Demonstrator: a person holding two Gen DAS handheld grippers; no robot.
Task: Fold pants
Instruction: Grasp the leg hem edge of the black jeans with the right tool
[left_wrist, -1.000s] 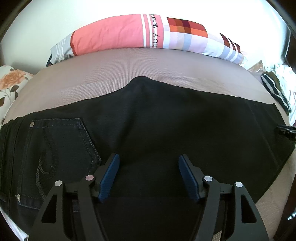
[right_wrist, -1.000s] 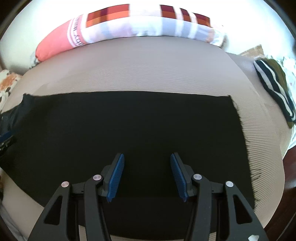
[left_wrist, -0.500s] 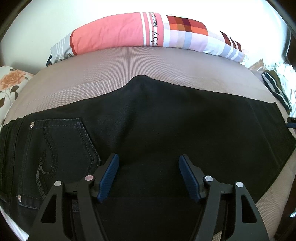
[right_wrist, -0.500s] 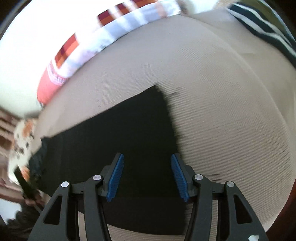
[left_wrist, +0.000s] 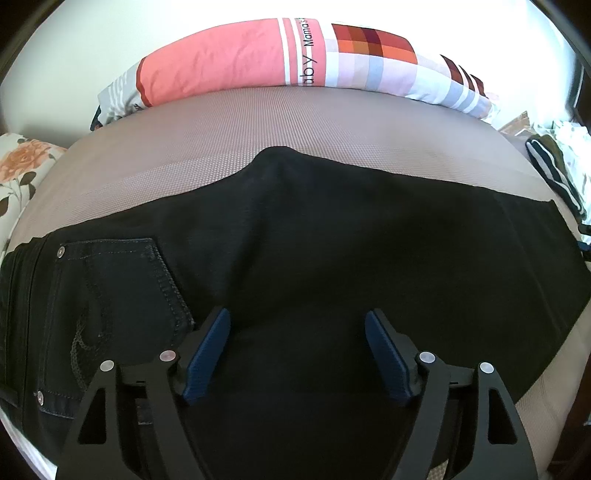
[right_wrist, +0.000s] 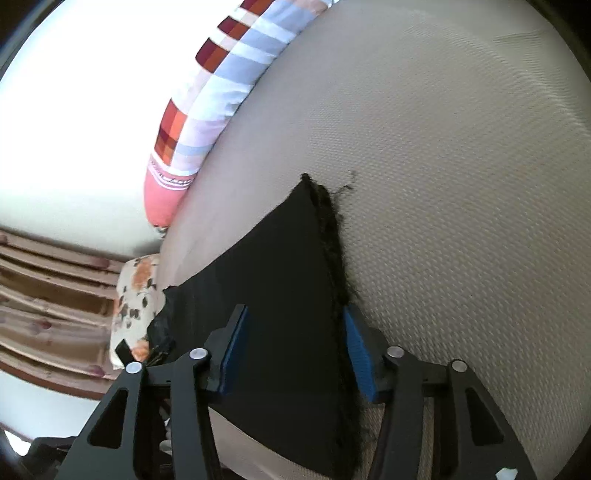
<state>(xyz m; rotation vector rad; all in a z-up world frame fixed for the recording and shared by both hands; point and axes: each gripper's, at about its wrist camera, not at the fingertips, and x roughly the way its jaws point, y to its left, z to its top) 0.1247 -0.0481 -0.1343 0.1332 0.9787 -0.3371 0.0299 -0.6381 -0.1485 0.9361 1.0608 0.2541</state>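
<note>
Black jeans (left_wrist: 314, 258) lie flat across the beige bed, folded lengthwise, waist and back pocket (left_wrist: 110, 295) at the left, legs running right. My left gripper (left_wrist: 299, 350) is open and hovers over the seat area near the pocket. In the right wrist view the frayed leg hem (right_wrist: 332, 258) runs up the middle. My right gripper (right_wrist: 295, 350) is open, tilted, and straddles the hem end of the pants (right_wrist: 277, 295), one finger over the cloth, the other beyond the hem.
A long pink and checked pillow (left_wrist: 295, 59) lies along the far edge of the mattress (left_wrist: 258, 129). A floral pillow (left_wrist: 18, 173) is at the left. Striped clothes (left_wrist: 554, 173) are piled at the right. A wooden bed frame (right_wrist: 44, 288) shows at the left.
My right gripper has swung right along the legs to the hem end and rolled its view. The left gripper has barely moved. The pants lie as before.
</note>
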